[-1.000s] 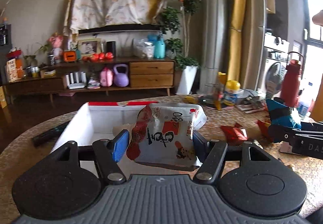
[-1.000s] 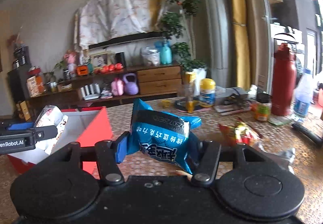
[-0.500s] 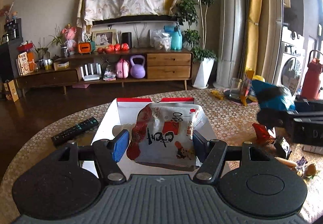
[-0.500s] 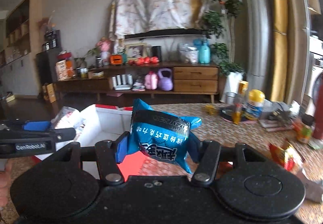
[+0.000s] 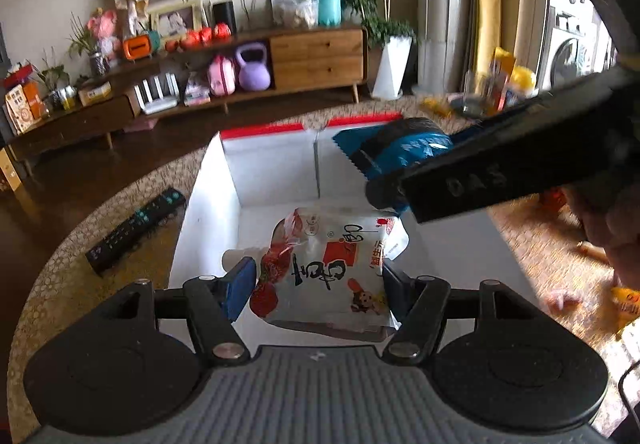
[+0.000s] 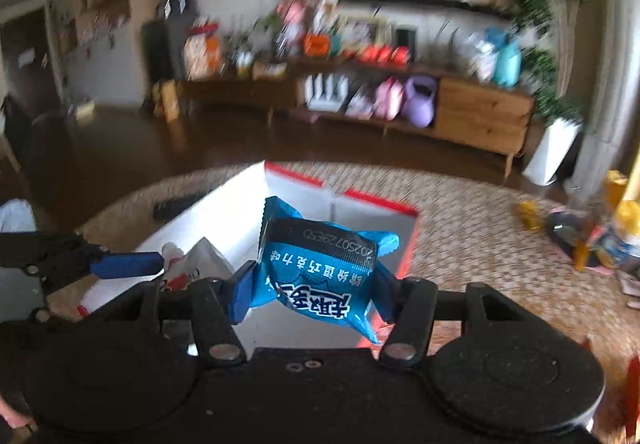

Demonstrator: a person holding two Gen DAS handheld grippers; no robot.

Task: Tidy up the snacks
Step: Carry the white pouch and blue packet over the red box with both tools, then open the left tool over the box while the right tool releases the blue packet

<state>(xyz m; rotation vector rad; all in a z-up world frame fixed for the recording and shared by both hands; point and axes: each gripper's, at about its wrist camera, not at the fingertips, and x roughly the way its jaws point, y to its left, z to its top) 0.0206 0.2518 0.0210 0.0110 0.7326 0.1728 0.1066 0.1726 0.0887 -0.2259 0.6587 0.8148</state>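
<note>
Both claws have come over the box since a second ago. Left claw holds the white snack bag between its pads, low inside the white box. Just ahead, the right claw grips the blue snack bag above the same box on the counter. Further left lies a remote

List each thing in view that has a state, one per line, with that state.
left gripper: shut on the white snack bag, over the box.
white snack bag: sealed, held above the box.
right gripper: shut on the blue snack bag.
blue snack bag: sealed, puffy, held above the box.
box: open-topped, white inside, red rim, on the table.
remote control: lying flat on the table, left of the box.
</note>
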